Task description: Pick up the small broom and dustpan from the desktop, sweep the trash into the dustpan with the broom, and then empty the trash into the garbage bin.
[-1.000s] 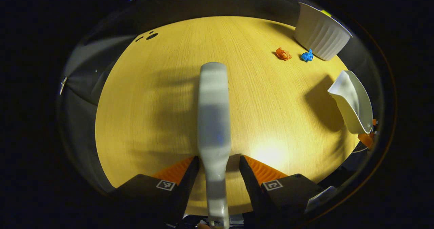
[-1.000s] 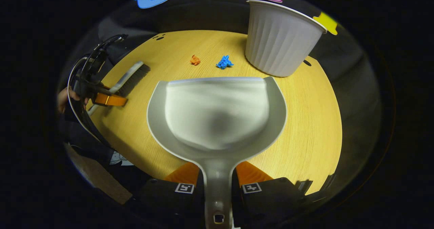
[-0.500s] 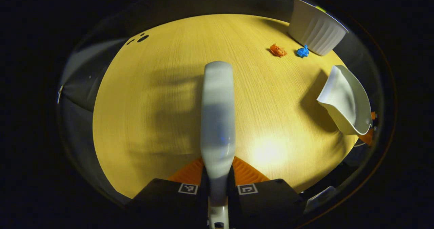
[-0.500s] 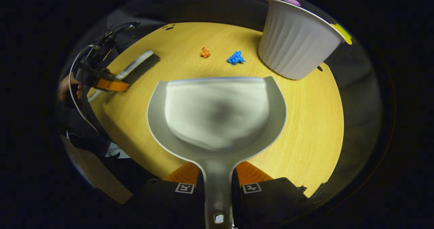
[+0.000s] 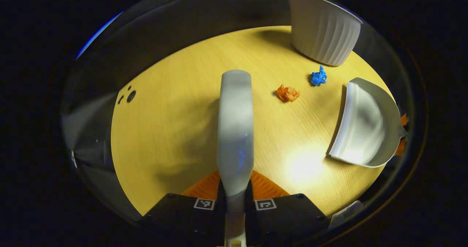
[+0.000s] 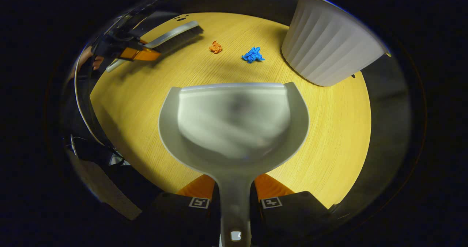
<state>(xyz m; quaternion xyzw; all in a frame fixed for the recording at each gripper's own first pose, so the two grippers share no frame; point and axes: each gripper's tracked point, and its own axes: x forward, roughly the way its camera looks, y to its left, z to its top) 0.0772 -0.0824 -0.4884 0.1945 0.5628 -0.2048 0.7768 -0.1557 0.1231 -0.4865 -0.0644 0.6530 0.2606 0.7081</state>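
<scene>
My left gripper (image 5: 234,192) is shut on the handle of the small grey broom (image 5: 235,126), which points forward above the wooden desktop (image 5: 175,122). An orange paper wad (image 5: 287,92) and a blue paper wad (image 5: 318,76) lie ahead to the right, near the white ribbed bin (image 5: 323,27). My right gripper (image 6: 234,197) is shut on the handle of the grey dustpan (image 6: 234,122), held above the desk with its lip towards the blue wad (image 6: 252,54) and orange wad (image 6: 215,47). In the right gripper view the broom (image 6: 175,38) and the left gripper (image 6: 140,53) are at the far left.
The white bin (image 6: 329,49) stands at the desk's far right corner. Small dark holes (image 5: 128,95) mark the desktop near its left edge. The dustpan (image 5: 365,126) hangs at the right in the left gripper view. The desk's edges drop into dark booth space all round.
The left gripper closed on the broom handle, then swung towards the wads, which now lie closer ahead. The dustpan moved forward and lower towards the trash.
</scene>
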